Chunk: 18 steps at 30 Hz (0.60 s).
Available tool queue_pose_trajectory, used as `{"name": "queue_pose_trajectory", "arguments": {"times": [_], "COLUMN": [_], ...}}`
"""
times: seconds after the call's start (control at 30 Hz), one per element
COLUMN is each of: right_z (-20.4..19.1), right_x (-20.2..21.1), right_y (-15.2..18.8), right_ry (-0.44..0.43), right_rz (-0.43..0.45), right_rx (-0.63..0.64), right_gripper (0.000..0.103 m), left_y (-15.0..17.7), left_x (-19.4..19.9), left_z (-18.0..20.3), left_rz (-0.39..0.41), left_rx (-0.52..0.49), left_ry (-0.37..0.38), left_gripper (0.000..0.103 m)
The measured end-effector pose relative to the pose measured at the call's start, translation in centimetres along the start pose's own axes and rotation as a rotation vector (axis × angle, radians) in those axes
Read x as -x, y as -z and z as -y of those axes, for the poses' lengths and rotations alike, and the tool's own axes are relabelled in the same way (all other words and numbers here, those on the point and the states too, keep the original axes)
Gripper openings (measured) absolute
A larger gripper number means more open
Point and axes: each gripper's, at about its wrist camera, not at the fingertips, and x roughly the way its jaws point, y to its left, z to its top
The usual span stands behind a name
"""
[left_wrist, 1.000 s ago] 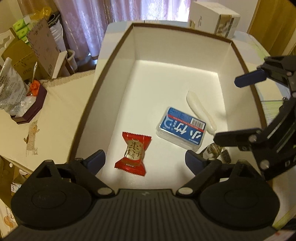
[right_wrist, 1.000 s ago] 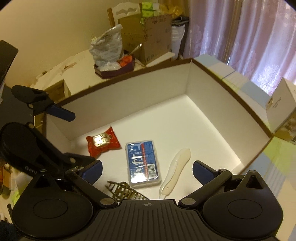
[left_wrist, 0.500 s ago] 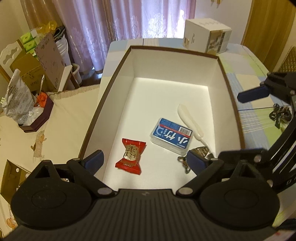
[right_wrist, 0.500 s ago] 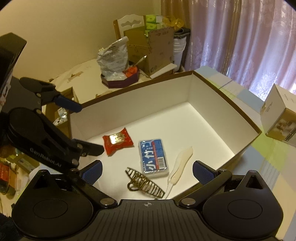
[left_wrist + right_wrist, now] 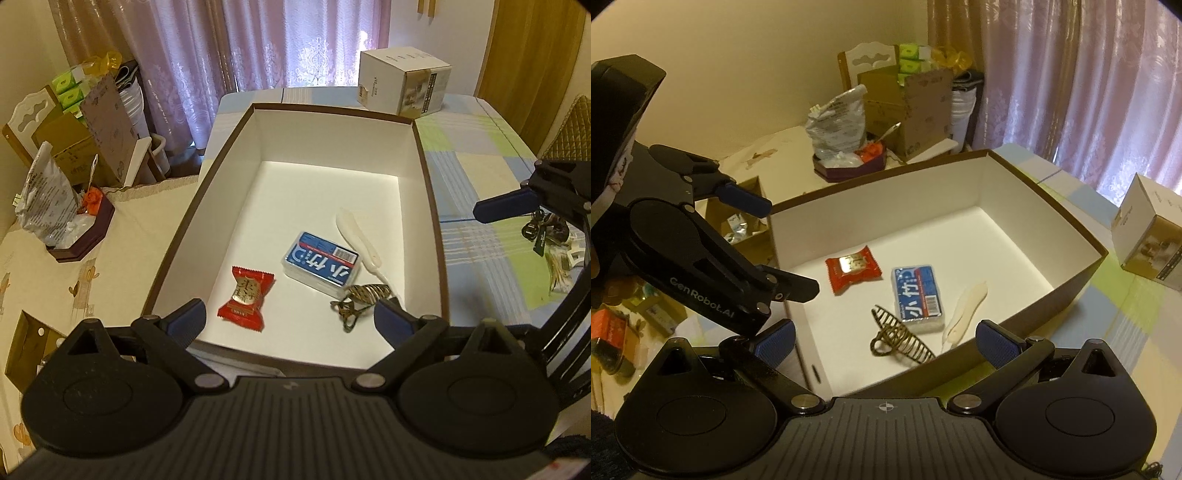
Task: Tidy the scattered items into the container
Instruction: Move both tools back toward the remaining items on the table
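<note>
A brown-rimmed box (image 5: pixel 431 192) with a white inside holds a red snack packet (image 5: pixel 245 297), a blue toothpick case (image 5: pixel 320 264), a white plastic scoop (image 5: pixel 356 240) and a bronze hair claw (image 5: pixel 364 297). My left gripper (image 5: pixel 288 320) hovers open and empty over the box's near edge. The right wrist view shows the same box (image 5: pixel 886 206) with the packet (image 5: pixel 853 267), the case (image 5: pixel 918 295), the scoop (image 5: pixel 966 312) and the claw (image 5: pixel 899 336). My right gripper (image 5: pixel 886 339) is open and empty above the box's near corner. The left gripper (image 5: pixel 775 243) shows there on the left.
A white and gold carton (image 5: pixel 404 85) stands on the checked tablecloth behind the box. Keys and small bits (image 5: pixel 545 230) lie on the cloth right of the box. A side table at left carries a dark tray with a snack bag (image 5: pixel 48 206). Cardboard boxes and curtains stand behind.
Both grippers have drawn up and back from the box, so more of the room shows. The things in the box have stayed where they were.
</note>
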Motion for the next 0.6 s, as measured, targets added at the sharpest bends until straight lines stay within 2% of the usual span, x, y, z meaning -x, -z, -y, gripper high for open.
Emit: {"name": "queue_pose_trajectory", "arguments": {"times": [0.6], "right_z": [0.9], "right_x": [4.1], "right_y": [4.0], "right_ry": [-0.052], "right_rz": [0.003], "right_rx": [0.013], "right_gripper": [0.101], "left_y": [2.8], "left_x": [2.2], "left_z": [4.6], "left_rz": [-0.033], "left_rx": [0.049], "left_ry": [-0.029], "left_gripper": [0.097]}}
